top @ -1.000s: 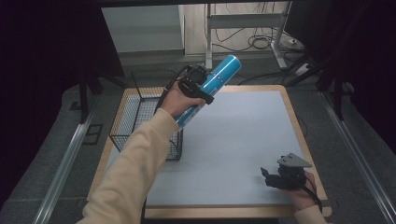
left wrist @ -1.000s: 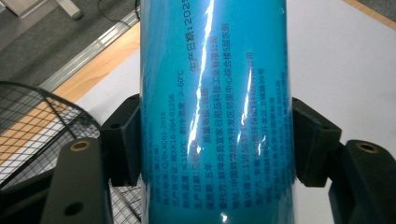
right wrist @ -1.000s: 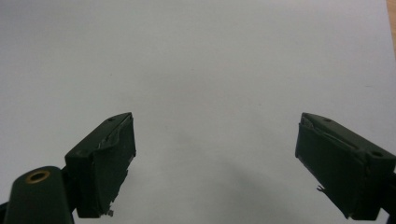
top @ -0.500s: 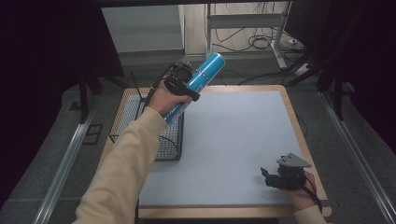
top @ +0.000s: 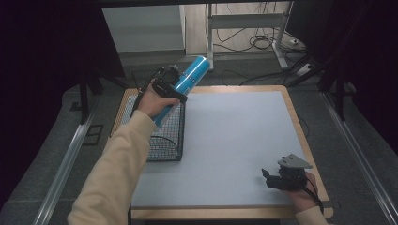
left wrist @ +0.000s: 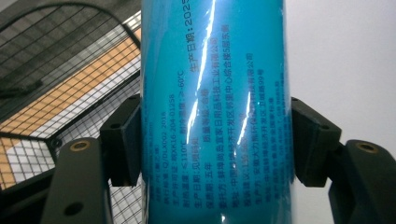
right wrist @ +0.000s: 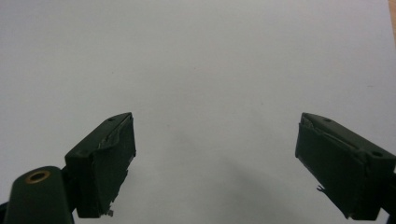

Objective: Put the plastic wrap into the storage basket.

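Blue and glossy, the cylindrical can (top: 184,86) is held off the tabletop (top: 234,140) over the far left corner, tilted so its top points up and away toward the far edge while its lower end dips toward the black wire basket (top: 164,136). The person's left arm, in a cream sleeve (top: 117,173), stretches from the near left edge diagonally forward, and the left hand (top: 150,101) carries the left gripper (top: 170,86) raised above the basket's far side. In the left gripper view the can (left wrist: 215,112) stands lengthwise between the two black fingers (left wrist: 122,140), which press against its opposite sides around its middle, pinching it firmly; printed text runs along the can's wall, and the basket (left wrist: 60,84) shows beyond it on one side with the pale tabletop sheet (left wrist: 341,56) on the other.

Near the right corner of the near edge, the right hand (top: 300,194) rests low with the right gripper (top: 272,178) just above or on the tabletop, pointing toward the left edge; whether it touches cannot be told. In the right gripper view its fingers (right wrist: 105,158) are spread wide apart with bare grey sheet (right wrist: 210,70) between them. The can and the right gripper are well apart, at opposite corners.
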Motion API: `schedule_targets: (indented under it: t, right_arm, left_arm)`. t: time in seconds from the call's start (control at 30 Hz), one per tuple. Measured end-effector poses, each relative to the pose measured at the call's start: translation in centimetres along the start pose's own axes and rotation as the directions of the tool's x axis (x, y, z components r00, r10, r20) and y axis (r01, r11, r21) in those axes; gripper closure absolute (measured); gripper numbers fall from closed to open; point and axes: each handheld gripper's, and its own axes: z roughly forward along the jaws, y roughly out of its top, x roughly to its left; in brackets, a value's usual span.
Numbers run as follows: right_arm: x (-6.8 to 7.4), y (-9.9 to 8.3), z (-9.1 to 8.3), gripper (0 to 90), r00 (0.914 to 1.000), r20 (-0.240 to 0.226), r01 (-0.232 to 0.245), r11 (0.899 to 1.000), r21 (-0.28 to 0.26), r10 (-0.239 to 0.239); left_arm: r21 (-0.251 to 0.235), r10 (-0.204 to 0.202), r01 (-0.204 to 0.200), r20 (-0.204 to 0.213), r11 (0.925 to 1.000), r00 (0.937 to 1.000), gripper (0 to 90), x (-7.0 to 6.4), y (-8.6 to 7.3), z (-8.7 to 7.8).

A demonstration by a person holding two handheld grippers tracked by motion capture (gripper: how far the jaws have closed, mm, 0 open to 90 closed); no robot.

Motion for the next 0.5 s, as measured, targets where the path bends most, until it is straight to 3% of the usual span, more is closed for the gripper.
schedule_targets:
  t: [0.5]
  right_arm:
    - [0.0, -0.1, 0.3, 12.4, 1.0, 0.005, 0.001, 1.0, 0.011, -0.001]
  left_arm:
    - [0.051, -0.021, 0.023, -0.035, 0.9985, 0.9992, 31.8, 1.8, -0.8, 2.7]
